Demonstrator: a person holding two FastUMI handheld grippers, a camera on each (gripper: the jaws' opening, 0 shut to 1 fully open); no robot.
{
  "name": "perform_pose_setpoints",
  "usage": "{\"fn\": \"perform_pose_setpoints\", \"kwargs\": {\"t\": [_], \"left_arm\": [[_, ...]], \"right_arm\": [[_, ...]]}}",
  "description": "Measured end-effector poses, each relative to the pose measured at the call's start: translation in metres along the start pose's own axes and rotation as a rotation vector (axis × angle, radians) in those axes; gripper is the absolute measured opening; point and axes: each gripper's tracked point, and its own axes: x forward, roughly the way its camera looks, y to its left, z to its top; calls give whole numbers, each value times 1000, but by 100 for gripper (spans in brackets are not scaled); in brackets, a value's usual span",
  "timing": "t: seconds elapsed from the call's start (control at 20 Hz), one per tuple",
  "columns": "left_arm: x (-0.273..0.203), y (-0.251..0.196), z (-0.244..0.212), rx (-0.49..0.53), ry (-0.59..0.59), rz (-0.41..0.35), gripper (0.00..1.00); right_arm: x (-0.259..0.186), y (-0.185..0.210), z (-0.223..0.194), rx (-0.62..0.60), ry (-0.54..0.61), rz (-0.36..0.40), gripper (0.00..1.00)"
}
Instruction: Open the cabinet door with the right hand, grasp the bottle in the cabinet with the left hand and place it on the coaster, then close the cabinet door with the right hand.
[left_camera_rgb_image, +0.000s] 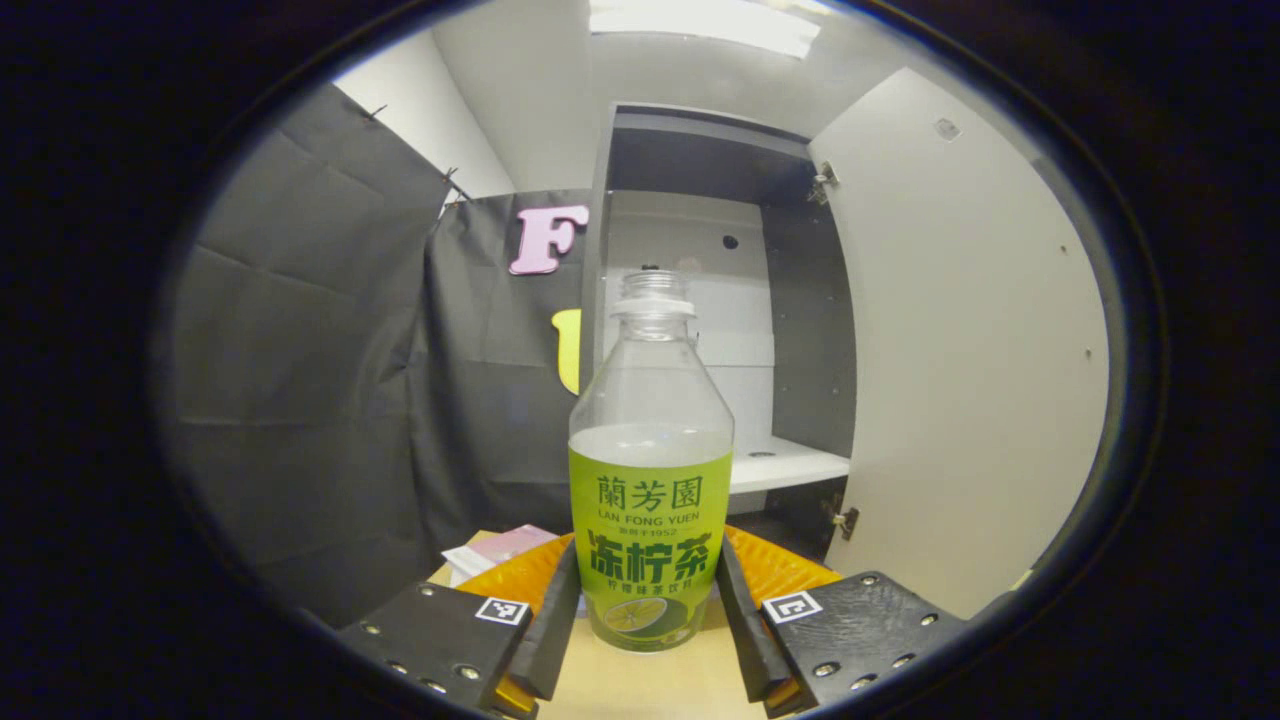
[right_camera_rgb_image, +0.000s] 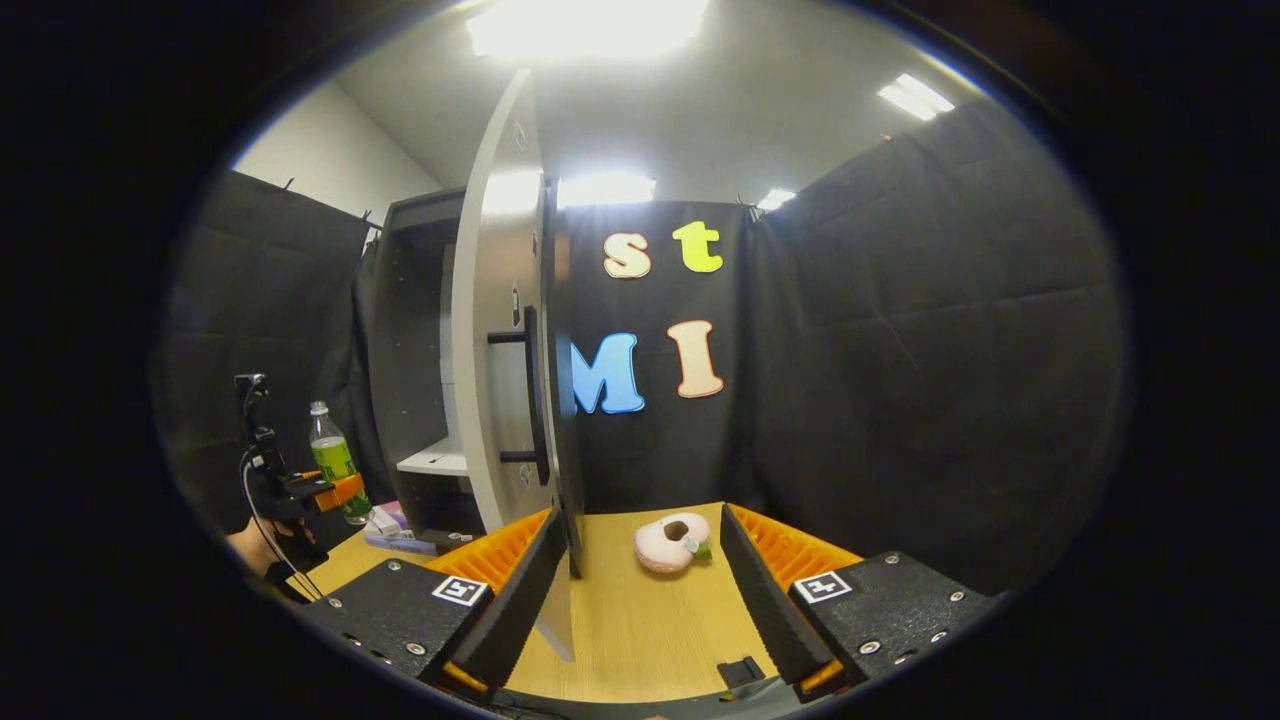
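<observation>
Lemon tea bottle (left_camera_rgb_image: 651, 470) upright on table, outside open cabinet (left_camera_rgb_image: 720, 300); left gripper (left_camera_rgb_image: 648, 610) clamped on labelled lower body. Thin clear plastic, roughly half full: light, crushable, slick label; low hold suits. Right gripper (right_camera_rgb_image: 635, 590) jaws wide, empty, near cabinet door (right_camera_rgb_image: 495, 350) edge

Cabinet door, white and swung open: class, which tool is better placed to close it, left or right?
Right. The right tool sits open beside the white cabinet door, while the left tool grips the green-labelled plastic bottle.
</observation>
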Motion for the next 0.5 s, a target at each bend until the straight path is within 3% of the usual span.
{"fn": "perform_pose_setpoints", "kwargs": {"t": [0.05,0.25,0.3,0.5], "left_arm": [[-6,2,-7,-9,0,7,69],[-26,9,-49,-24,37,37,65],[-30,9,-60,-39,48,42,74],[-48,9,-101,-50,69,58,70]], "right_arm": [[-1,0,-2,-5,5,8,95],[-7,0,-7,-18,21,31,95],[-9,-2,-8,-26,25,33,95],[-11,-10,-13,-39,38,28,95]]}}
